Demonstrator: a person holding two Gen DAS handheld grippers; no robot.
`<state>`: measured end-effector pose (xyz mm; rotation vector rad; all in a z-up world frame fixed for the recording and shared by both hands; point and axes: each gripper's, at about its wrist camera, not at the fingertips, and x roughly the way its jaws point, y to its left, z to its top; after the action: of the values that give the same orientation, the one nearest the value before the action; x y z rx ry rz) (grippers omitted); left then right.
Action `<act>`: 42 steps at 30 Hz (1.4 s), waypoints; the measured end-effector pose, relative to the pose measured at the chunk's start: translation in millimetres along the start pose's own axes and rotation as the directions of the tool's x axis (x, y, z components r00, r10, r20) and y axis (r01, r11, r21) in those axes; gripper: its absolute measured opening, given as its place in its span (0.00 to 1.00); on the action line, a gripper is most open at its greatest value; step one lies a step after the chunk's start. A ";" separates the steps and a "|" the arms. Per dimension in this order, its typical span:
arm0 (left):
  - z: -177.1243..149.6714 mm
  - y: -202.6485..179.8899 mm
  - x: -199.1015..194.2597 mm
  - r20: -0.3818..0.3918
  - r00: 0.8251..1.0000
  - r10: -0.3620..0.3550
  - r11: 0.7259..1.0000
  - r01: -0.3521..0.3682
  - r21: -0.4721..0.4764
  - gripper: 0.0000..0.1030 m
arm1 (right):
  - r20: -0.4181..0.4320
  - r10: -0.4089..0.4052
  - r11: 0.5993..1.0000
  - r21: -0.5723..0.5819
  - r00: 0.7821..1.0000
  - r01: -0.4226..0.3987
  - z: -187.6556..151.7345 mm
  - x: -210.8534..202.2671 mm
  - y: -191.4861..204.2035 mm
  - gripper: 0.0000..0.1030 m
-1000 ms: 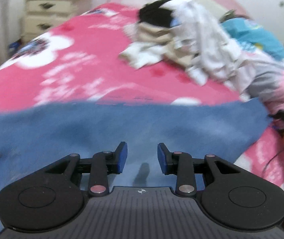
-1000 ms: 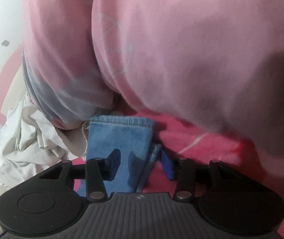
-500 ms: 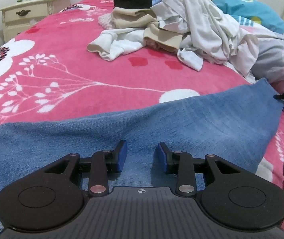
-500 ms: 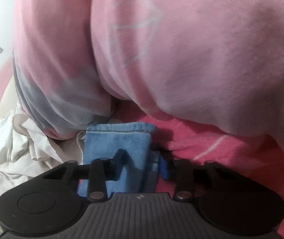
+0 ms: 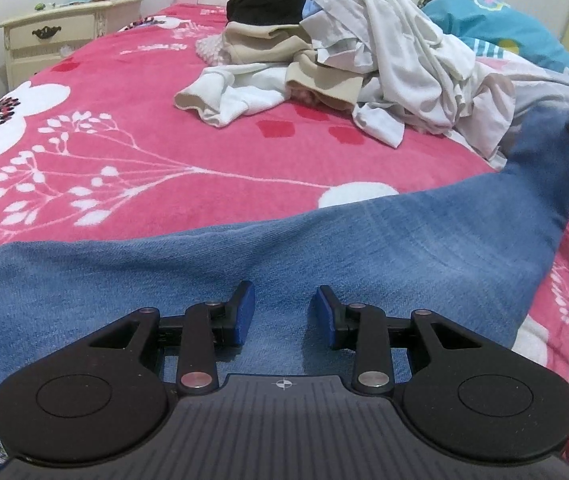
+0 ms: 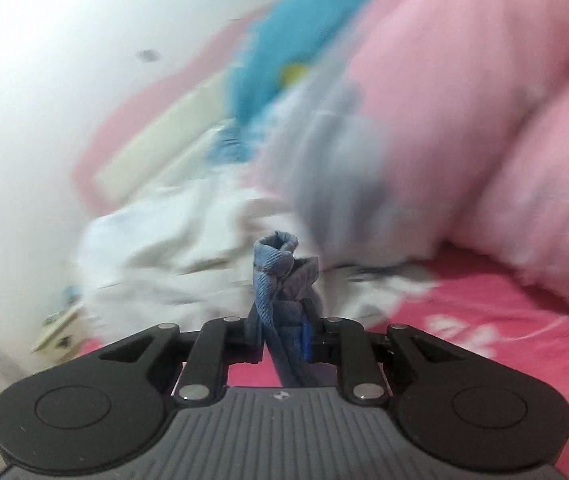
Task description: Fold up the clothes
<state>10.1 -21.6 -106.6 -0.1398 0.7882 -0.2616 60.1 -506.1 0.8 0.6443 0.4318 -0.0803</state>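
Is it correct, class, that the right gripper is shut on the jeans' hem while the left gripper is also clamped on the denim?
Not quite. The right gripper is shut on the jeans, but the left wrist view shows the left gripper open over the denim, clamping nothing.

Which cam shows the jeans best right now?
Left wrist. The jeans lie spread across the pink blanket, sharp, with the open left gripper over them. The right wrist view shows only a bunched end of the jeans pinched in the shut right gripper, and its background is blurred.
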 end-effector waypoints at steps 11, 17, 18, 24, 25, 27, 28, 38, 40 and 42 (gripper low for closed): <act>-5.0 3.0 -1.4 0.031 0.999 -0.010 1.000 0.010 -0.003 0.33 | -0.165 0.320 0.943 -0.042 0.933 -0.330 -52.0 -2.6 139.5 0.18; 0.5 15.8 -15.6 0.018 0.999 -0.027 0.994 0.029 -0.108 0.33 | -0.263 0.416 0.904 0.016 0.870 -0.428 -98.3 -0.9 187.3 0.18; 1.6 18.1 -18.2 0.016 0.999 -0.031 0.991 0.032 -0.126 0.33 | -0.275 0.428 0.898 0.024 0.861 -0.439 -106.6 -0.4 194.1 0.18; 9.0 84.4 -103.6 -0.007 0.996 0.092 0.942 -0.090 -0.324 0.33 | -0.348 0.510 0.842 0.015 0.787 -0.539 -154.3 -12.8 240.4 0.18; 6.9 100.3 -121.7 -0.009 0.992 0.128 0.925 -0.123 -0.360 0.34 | -0.368 0.522 0.827 -0.001 0.769 -0.562 -164.9 -16.3 250.8 0.18; 0.6 133.8 -161.6 -0.010 0.978 0.208 0.880 -0.192 -0.435 0.34 | -0.408 0.544 0.794 -0.032 0.733 -0.607 -185.9 -23.3 271.6 0.18; -2.8 148.7 -181.1 -0.014 0.968 0.249 0.852 -0.226 -0.472 0.34 | -0.433 0.565 0.766 -0.041 0.702 -0.642 -199.2 -26.6 283.0 0.18; -40.5 216.7 -276.6 -0.059 0.918 0.393 0.667 -0.329 -0.668 0.37 | -0.692 0.523 0.380 -0.333 0.497 -0.863 -372.9 -74.5 382.6 0.18; -43.3 218.0 -279.8 -0.053 0.919 0.390 0.663 -0.321 -0.676 0.37 | -0.708 0.514 0.330 -0.358 0.484 -0.874 -389.9 -83.5 390.1 0.18; -44.4 218.5 -282.2 -0.044 0.921 0.388 0.666 -0.313 -0.677 0.37 | -0.705 0.524 0.269 -0.396 0.479 -0.878 -399.4 -94.7 396.9 0.18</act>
<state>-172.9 266.7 6.4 -0.6823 0.7585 0.4237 -90.4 44.2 -21.3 -0.0407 0.5148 1.1741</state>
